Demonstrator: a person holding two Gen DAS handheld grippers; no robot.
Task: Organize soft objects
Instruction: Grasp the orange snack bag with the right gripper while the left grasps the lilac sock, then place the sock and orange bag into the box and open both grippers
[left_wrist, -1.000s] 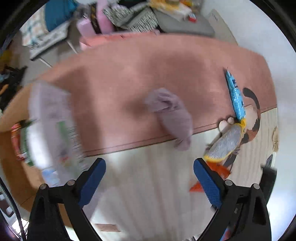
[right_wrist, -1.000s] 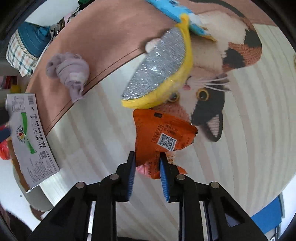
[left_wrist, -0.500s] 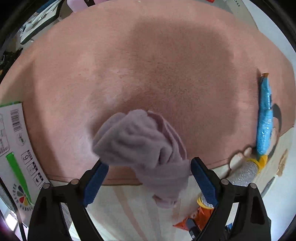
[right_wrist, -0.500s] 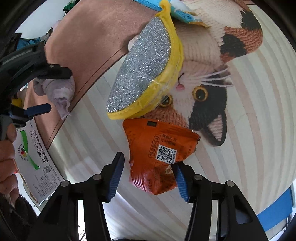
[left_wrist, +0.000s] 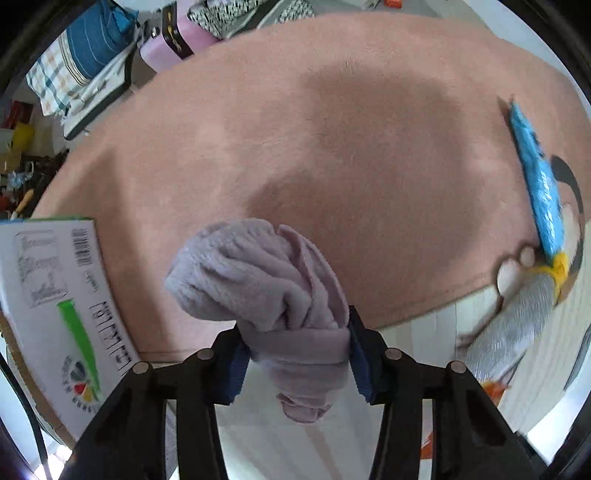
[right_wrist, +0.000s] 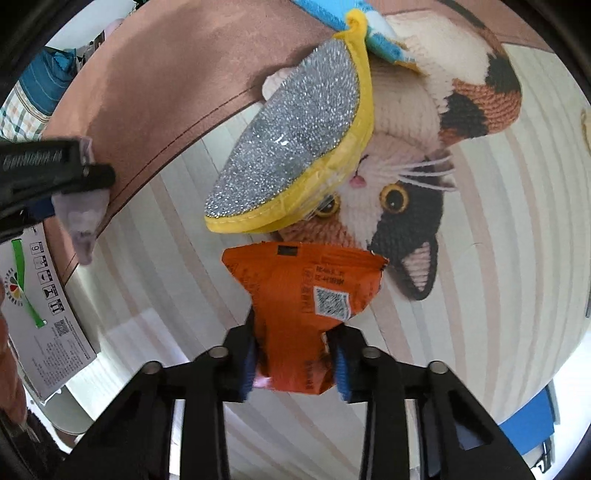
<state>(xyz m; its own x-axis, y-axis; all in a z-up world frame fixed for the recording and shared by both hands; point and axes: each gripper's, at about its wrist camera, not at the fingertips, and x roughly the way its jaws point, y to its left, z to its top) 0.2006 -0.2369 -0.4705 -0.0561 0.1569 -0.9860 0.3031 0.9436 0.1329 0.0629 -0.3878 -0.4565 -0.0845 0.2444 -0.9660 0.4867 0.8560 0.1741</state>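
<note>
Both claws are at the grasp step of the tidying job, each one clamped on a soft item. The left gripper (left_wrist: 295, 354) has its 2 blue pads (left_wrist: 232, 373) squeezed onto the waist of the lilac fleece cloth (left_wrist: 258, 280), which bulges ahead of the pads and hangs in a small tail just behind them. Ahead of this claw lies the pink rug (left_wrist: 369, 147); to its left sits a white printed carton (left_wrist: 62, 302), and far off to its right the blue packet (left_wrist: 539, 184) and the silver-and-yellow pouch (left_wrist: 517, 325).

The right gripper (right_wrist: 295, 354) is pinched on the lower end of the orange snack bag (right_wrist: 310, 295), whose upper edge touches or nearly touches the silver-and-yellow pouch (right_wrist: 295, 147) directly ahead, over the cat-print mat (right_wrist: 480, 221). The other claw with its cloth (right_wrist: 83, 218) shows at this claw's far left.

As I judge it, the next move calls for lifting both items clear and carrying them to one gathering spot. Where that spot is cannot be told from these views. The orange bag is slippery and may twist in the grip.
</note>
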